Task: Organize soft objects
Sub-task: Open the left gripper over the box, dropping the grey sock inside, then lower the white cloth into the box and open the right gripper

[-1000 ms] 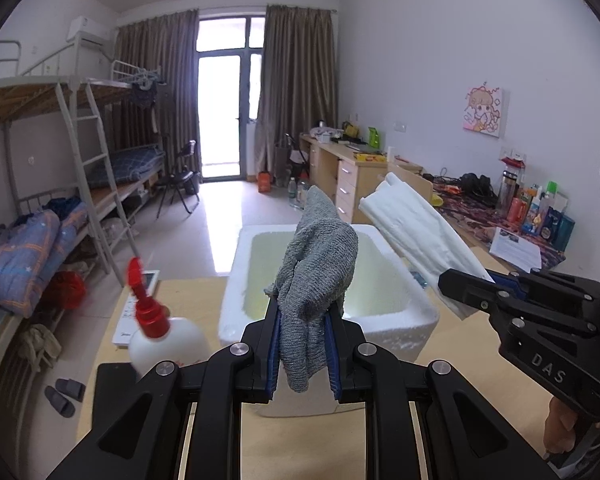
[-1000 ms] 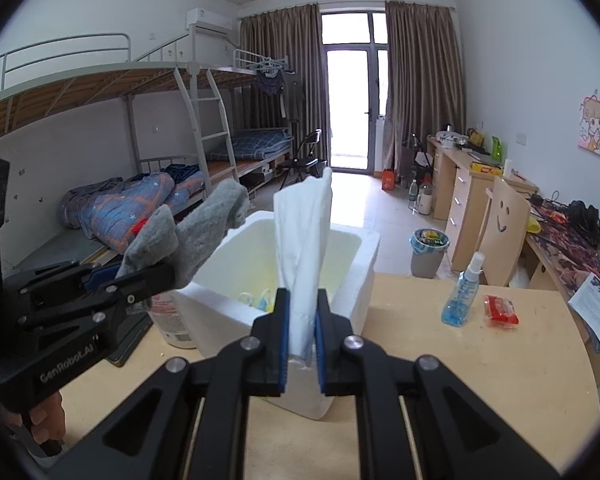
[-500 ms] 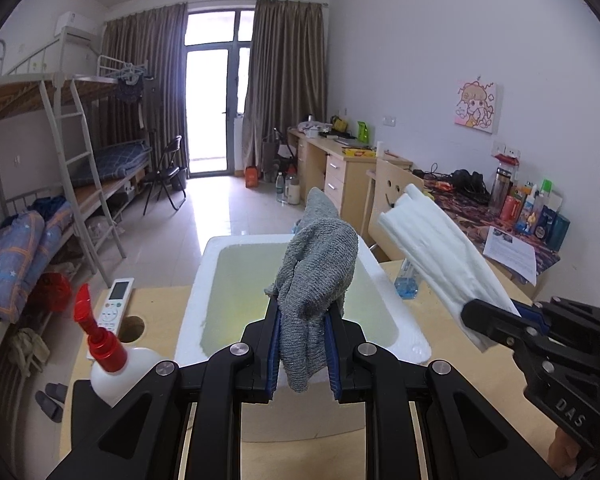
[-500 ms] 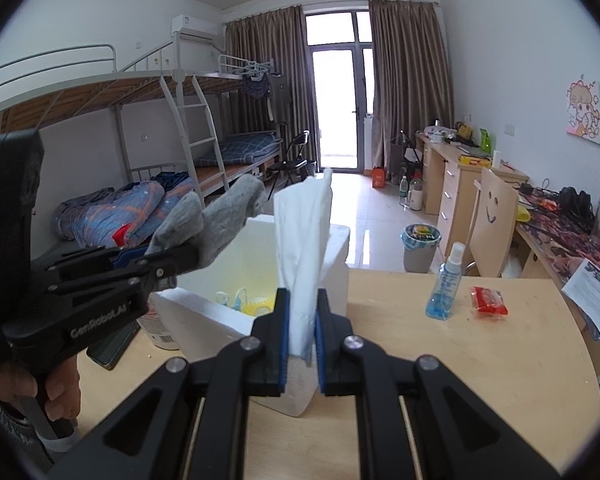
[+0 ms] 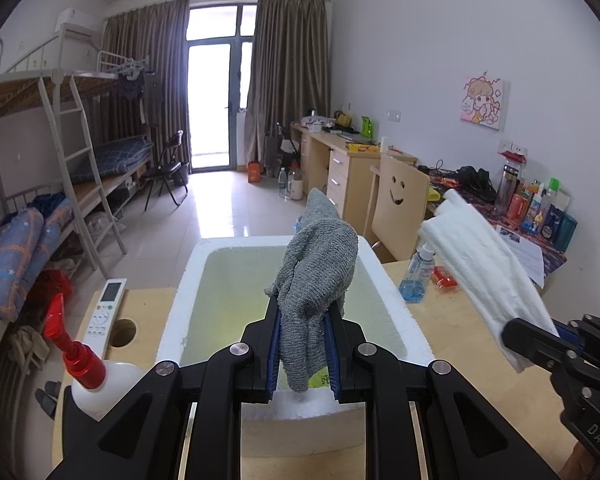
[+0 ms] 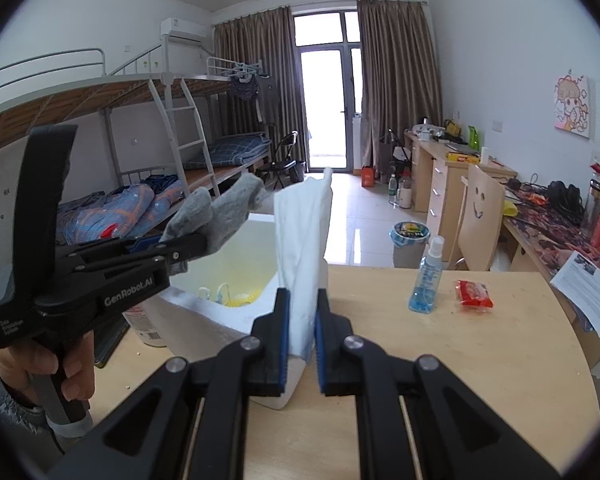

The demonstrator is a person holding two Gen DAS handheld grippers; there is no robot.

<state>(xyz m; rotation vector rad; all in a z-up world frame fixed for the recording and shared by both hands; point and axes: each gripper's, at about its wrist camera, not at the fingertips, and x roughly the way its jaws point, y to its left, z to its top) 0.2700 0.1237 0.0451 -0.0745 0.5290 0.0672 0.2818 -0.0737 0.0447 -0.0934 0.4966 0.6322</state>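
My left gripper (image 5: 303,344) is shut on a grey knitted cloth (image 5: 318,276) and holds it upright over the near edge of a white foam box (image 5: 384,280). My right gripper (image 6: 301,332) is shut on a folded white cloth (image 6: 304,236) and holds it upright at the box's right corner (image 6: 204,312). Each gripper shows in the other's view: the right one with the white cloth (image 5: 484,268), the left one with the grey cloth (image 6: 220,212). Small yellow and white items lie in the box (image 6: 228,296).
On the wooden table (image 6: 460,360) stand a blue spray bottle (image 6: 426,280) and a red packet (image 6: 474,294). Left of the box are a white bottle with a red pump (image 5: 84,364) and a remote control (image 5: 106,308). A chair with a smiley face (image 5: 396,200) stands behind the table.
Both grippers have drawn back from the box and risen a little, still holding their cloths. The right gripper has moved further to the right of the left one.
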